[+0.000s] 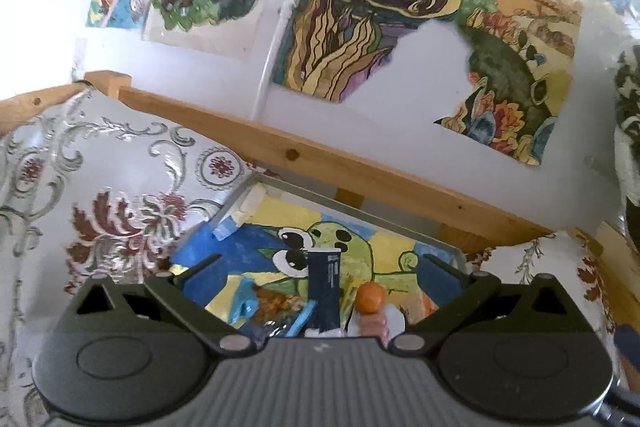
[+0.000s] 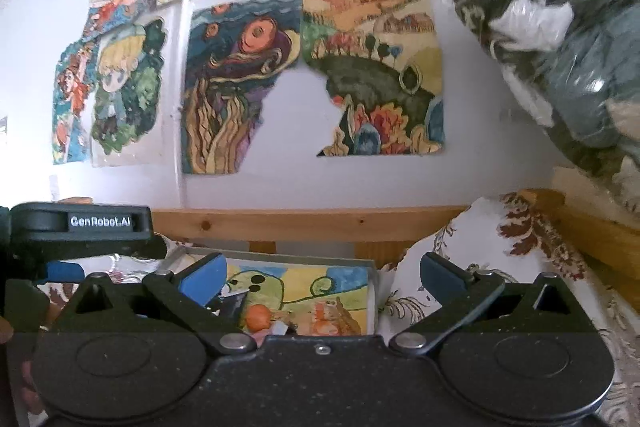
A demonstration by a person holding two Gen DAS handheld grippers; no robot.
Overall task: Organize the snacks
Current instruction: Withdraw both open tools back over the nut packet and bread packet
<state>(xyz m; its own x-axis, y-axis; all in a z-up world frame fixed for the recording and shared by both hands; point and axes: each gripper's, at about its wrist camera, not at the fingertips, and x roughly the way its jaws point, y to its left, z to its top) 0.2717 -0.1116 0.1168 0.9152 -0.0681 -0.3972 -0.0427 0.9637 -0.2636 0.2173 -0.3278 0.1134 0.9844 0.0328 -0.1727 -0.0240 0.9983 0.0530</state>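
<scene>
Paintings point(image 2: 244, 83) cover white wall above wooden rail point(image 2: 304, 225)

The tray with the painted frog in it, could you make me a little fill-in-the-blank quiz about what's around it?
1. The round snack lying in the tray beside the dark blue packet is coloured ____.
2. Both the left gripper and the right gripper have their fingers spread ____.
3. The rail behind the tray is made of ____.
4. The paintings hang on a wall painted ____.

Missing words: orange; open; wood; white
</scene>
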